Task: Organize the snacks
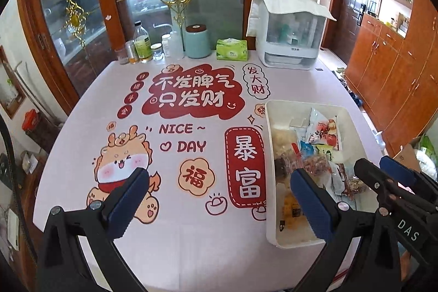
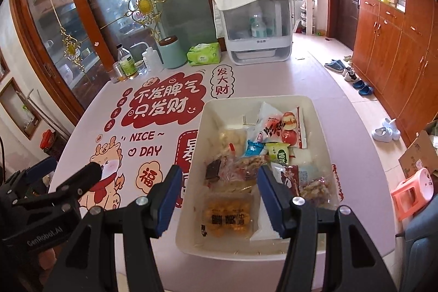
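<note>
A white rectangular plastic tray [image 2: 319, 127] sits on the pale pink counter [image 2: 314, 78] printed with red Chinese lettering and a cartoon dragon. In the right wrist view the tray fills the lower centre; in the left wrist view it lies at about 4 o'clock [image 1: 269, 155].

The tray holds a heap of wrapped snacks: a white packet with red apples printed on it [image 2: 284, 127] toward 12 o'clock, a small blue packet [image 2: 253, 148] and a small yellow-green packet [image 2: 279, 152] just beside each other near the middle, and a clear pack of orange-yellow pastries [image 2: 228, 215] at 6 o'clock.

The right gripper [image 2: 219, 199] hovers over the near end of the tray, its blue-padded jaws spread wide and holding nothing. The left gripper [image 1: 219, 199] hangs over the counter at the tray's 9 o'clock side, jaws likewise released and empty, one finger overlapping the tray's near corner in its own view.

Along the counter's far edge, at 12 o'clock, stand a mint-green round canister [image 2: 172, 52], a green tissue pack [image 2: 204, 54] and a white appliance with a clear front [image 2: 257, 26].
</note>
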The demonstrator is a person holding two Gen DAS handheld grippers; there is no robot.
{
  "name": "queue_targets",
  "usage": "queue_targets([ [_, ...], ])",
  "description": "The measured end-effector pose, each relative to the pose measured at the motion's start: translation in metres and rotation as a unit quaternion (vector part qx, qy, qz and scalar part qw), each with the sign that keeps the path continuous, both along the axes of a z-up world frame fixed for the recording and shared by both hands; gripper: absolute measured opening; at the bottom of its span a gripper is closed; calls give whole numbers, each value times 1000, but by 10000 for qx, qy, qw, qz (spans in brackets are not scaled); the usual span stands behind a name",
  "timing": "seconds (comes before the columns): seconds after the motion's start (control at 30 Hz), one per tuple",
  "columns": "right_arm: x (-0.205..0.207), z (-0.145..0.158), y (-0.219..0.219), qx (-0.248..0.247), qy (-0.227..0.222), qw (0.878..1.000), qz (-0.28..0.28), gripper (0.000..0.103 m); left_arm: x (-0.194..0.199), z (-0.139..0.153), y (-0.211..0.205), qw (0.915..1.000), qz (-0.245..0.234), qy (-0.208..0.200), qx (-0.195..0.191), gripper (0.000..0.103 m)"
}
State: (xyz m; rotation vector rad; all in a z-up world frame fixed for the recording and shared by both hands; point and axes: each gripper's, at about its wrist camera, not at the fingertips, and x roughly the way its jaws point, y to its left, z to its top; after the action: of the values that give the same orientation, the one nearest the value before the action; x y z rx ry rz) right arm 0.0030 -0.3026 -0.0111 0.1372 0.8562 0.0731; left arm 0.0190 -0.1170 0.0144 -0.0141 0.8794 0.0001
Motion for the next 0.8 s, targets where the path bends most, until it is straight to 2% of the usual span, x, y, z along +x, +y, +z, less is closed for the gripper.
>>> queue_targets([
  [0.8,-12,7,1,-153,27,9998,-99,58,-10,-5,-13,9998,-100,138,83,103],
])
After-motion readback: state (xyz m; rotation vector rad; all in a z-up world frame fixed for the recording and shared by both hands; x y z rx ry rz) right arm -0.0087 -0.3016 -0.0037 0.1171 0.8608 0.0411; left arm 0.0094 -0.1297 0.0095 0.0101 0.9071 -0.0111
